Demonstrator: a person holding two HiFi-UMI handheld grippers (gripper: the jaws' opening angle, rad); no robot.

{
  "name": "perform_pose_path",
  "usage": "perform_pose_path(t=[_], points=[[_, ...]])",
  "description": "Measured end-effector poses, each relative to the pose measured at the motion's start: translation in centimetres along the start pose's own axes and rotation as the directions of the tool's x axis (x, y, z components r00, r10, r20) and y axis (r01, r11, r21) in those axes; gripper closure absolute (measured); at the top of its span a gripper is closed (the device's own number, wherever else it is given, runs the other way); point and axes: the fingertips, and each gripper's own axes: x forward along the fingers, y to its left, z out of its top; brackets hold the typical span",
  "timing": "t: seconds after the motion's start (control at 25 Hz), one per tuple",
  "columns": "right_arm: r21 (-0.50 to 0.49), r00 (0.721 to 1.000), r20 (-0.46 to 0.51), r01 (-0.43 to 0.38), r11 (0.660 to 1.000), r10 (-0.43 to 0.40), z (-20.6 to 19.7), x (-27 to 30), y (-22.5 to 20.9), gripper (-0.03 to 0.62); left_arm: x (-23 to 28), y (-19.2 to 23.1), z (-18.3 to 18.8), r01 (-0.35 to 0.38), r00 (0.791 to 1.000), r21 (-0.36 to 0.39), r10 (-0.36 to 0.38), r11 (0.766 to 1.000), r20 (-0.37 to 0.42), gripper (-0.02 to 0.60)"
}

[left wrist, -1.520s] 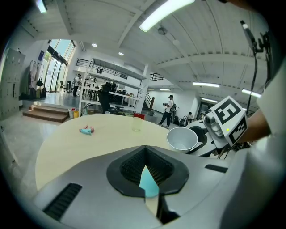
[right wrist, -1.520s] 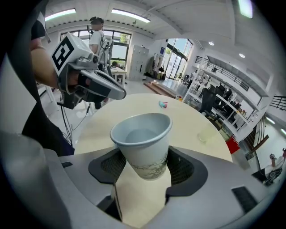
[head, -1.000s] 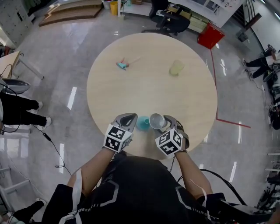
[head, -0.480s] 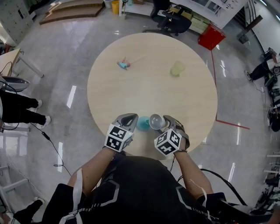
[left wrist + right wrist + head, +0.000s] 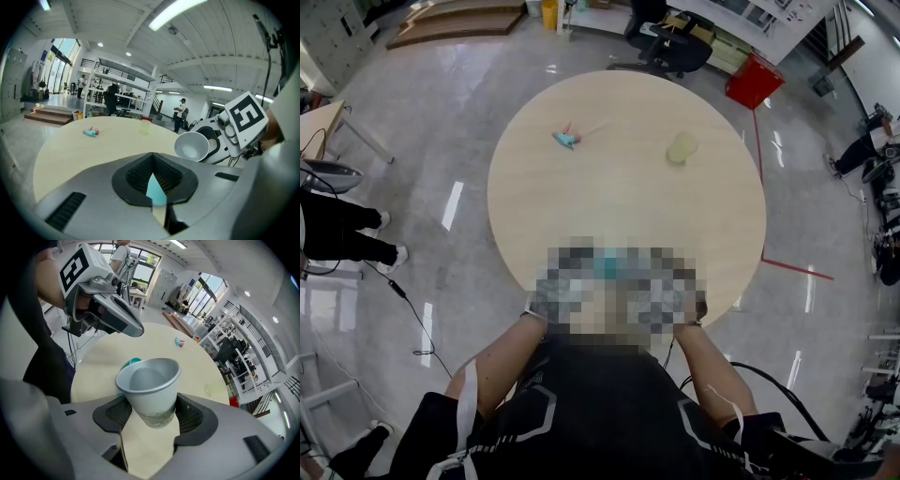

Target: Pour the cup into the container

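Clamping one white paper cup point(image 5: 151, 389), the right gripper point(image 5: 150, 414) sits beside one small teal container point(image 5: 135, 361), pinched by the left gripper point(image 5: 156, 182).

Tilted cup point(image 5: 149, 390), seemingly empty, in right gripper point(image 5: 150, 417).

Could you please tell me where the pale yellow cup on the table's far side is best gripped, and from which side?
Probably across the side wall of the pale yellow cup, about mid-height, coming in level from the person's side. It stands upright and alone on the table, open end up. The right gripper holds the white cup, the left gripper the teal container.
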Motion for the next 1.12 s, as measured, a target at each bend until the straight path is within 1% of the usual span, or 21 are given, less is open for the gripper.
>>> perform_pose_path(t=[0.6, 1.12], points=[[-0.058, 0.999, -0.037, 0.026, 0.998, -0.028, 0.06, -0.33, -0.20, 0.301, 0.00, -0.16, -0.30, 0.001, 1.000, -0.001, -0.001, 1.000, -0.007, 0.591], [-0.089, 0.997, -0.068, 0.039, 0.995, -0.045, 0.09, -0.45, -0.58, 0.301, 0.06, 0.00, -0.56, -0.002, 1.000, -0.007, 0.002, 1.000, -0.012, 0.591]])
